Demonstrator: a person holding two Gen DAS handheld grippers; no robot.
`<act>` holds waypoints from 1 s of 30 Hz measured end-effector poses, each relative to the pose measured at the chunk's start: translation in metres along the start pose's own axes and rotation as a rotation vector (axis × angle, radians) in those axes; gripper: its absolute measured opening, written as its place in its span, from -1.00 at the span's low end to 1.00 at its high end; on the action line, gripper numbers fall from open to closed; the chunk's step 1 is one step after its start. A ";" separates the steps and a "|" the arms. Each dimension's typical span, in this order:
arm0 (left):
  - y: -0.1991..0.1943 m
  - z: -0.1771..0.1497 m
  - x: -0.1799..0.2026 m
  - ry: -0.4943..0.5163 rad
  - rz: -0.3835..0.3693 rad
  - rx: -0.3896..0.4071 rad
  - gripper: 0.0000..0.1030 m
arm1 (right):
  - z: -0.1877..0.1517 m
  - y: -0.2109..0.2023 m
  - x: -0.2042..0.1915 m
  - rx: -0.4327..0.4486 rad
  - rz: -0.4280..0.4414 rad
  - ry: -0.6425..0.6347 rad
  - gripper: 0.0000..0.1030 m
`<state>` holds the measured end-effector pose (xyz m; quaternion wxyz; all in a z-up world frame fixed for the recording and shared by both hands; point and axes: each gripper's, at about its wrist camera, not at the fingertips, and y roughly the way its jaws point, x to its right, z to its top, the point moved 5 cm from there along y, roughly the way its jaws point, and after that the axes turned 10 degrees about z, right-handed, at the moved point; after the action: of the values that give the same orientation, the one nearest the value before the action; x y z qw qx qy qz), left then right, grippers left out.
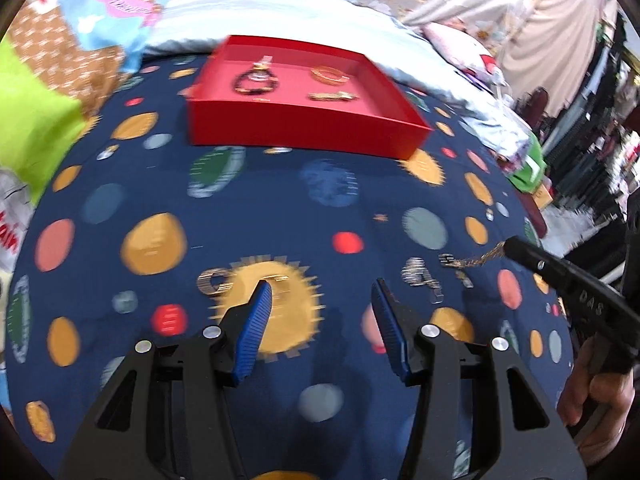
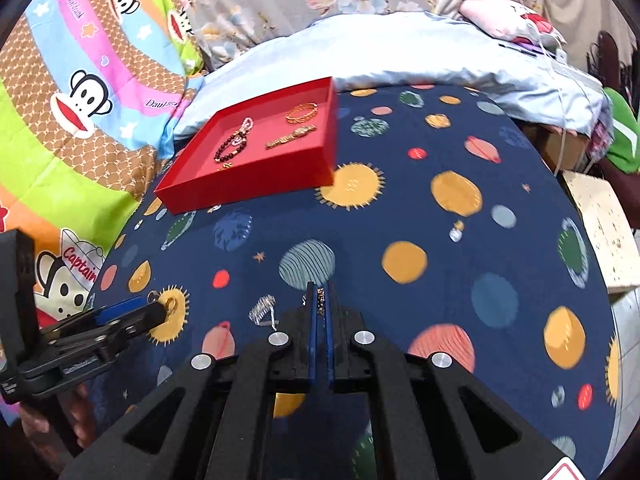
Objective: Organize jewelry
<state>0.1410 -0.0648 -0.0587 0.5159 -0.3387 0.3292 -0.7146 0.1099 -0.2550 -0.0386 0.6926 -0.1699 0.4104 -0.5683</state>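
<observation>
A red tray (image 1: 304, 130) (image 2: 256, 186) lies at the far side of the planet-print cloth. It holds a dark bead bracelet (image 1: 256, 80), a gold bangle (image 1: 328, 74) and a gold watch (image 1: 334, 97). My right gripper (image 2: 320, 286) (image 1: 510, 245) is shut on a thin gold chain (image 1: 480, 258) that trails to the cloth. A silver piece (image 1: 420, 272) (image 2: 262, 308) lies beside it. My left gripper (image 1: 322, 292) stands open with nothing between its pads, over a sun print. A ring (image 1: 212, 282) (image 2: 172, 304) lies just left of its left fingertip.
The cloth (image 2: 440, 240) covers a rounded surface that falls away on the right towards a pale box (image 2: 608, 232). Bright cartoon bedding (image 2: 80, 100) and a pale blue quilt (image 2: 400, 56) lie behind the tray. A hand (image 1: 596, 400) holds the right gripper.
</observation>
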 end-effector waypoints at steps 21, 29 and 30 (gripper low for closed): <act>-0.004 -0.017 -0.052 -0.072 0.141 -0.029 -0.03 | -0.029 -0.005 -0.010 -0.034 0.067 0.010 -0.95; 0.005 -0.013 -0.058 -0.070 0.146 -0.021 -0.04 | -0.030 0.000 -0.016 -0.044 0.063 0.007 -0.95; 0.005 -0.013 -0.058 -0.069 0.142 -0.020 -0.04 | -0.030 0.000 -0.015 -0.044 0.061 0.007 -0.95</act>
<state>0.1464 -0.0087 -0.0786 0.5729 -0.3440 0.3418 -0.6607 0.0869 -0.2343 -0.0508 0.7042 -0.1704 0.4301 -0.5386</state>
